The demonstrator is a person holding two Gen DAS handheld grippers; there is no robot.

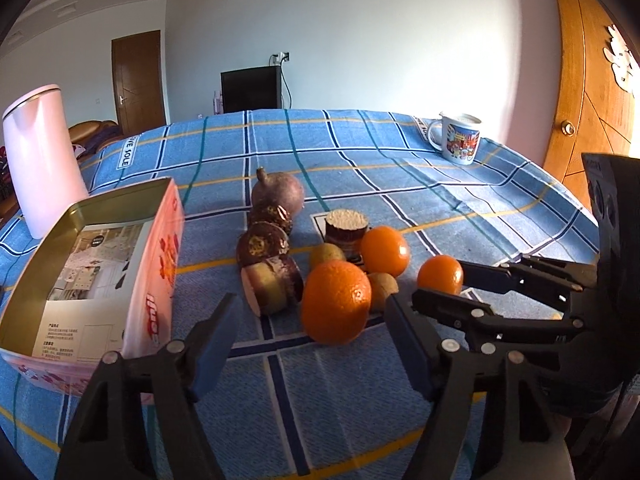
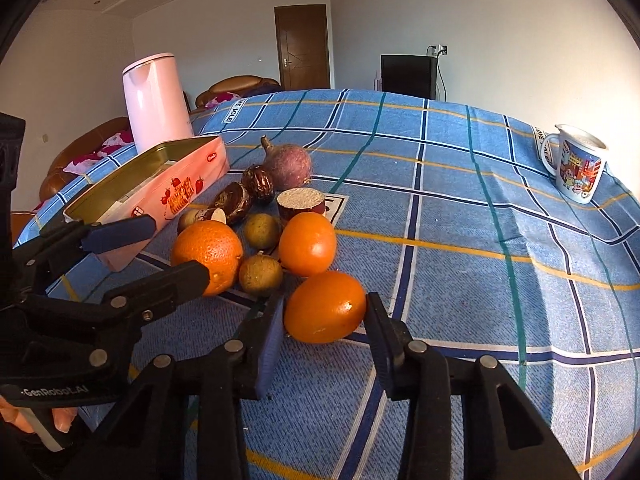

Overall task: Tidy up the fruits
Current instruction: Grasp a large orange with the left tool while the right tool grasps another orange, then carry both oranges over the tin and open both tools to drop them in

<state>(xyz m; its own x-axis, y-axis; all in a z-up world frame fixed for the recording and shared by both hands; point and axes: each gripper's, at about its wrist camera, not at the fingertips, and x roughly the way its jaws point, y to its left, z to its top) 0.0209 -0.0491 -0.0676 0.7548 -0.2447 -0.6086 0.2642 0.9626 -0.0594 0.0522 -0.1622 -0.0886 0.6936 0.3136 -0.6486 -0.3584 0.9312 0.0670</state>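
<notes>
Fruits lie in a pile on the blue checked cloth: a big orange (image 1: 335,301) (image 2: 207,255), two smaller oranges (image 1: 385,250) (image 1: 440,274), two small green-brown fruits (image 2: 261,274), dark brown pieces (image 1: 262,242) and a purple round one (image 1: 279,192). An open pink tin (image 1: 80,268) (image 2: 160,184) stands at the left. My left gripper (image 1: 310,322) is open, the big orange just ahead between its fingers. My right gripper (image 2: 324,320) is open, its fingers on either side of a small orange (image 2: 325,307); whether the pads touch it I cannot tell.
A pale pink kettle (image 1: 42,164) (image 2: 156,100) stands behind the tin. A printed mug (image 1: 460,138) (image 2: 576,168) stands at the far right of the table. A wooden door (image 1: 588,92) is beyond the right edge.
</notes>
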